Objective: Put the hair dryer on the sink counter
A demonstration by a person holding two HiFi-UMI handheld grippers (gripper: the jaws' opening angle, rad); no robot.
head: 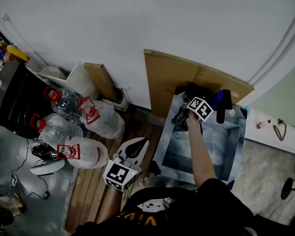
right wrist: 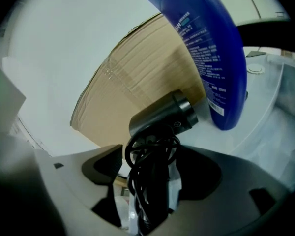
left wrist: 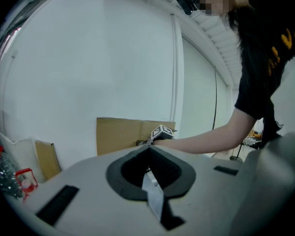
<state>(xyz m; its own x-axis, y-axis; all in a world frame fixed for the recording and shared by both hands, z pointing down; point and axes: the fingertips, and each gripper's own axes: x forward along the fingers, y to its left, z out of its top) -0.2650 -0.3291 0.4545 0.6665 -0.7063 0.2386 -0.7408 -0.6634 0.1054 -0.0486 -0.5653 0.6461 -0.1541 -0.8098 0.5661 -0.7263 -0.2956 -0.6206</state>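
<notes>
A black hair dryer (right wrist: 160,117) with its cord wound round the handle lies at the back left corner of the white sink counter (head: 168,134), against a cardboard sheet (right wrist: 137,77). My right gripper (right wrist: 157,167) is open; the handle stands between its jaws and a gap shows beside the left pad (right wrist: 104,165). In the head view the right gripper (head: 187,104) reaches over the counter to the dryer (head: 181,116). A blue bottle (right wrist: 206,48) stands just right of the dryer. My left gripper (head: 136,150) hangs low by my body, shut and empty; it (left wrist: 150,154) points toward the cardboard.
The sink basin (head: 221,141) lies right of the right arm. Cardboard (head: 167,77) leans on the white wall behind it. Several large water bottles (head: 78,122) with red handles lie on the wooden floor at left, beside cables (head: 42,151) and boxes.
</notes>
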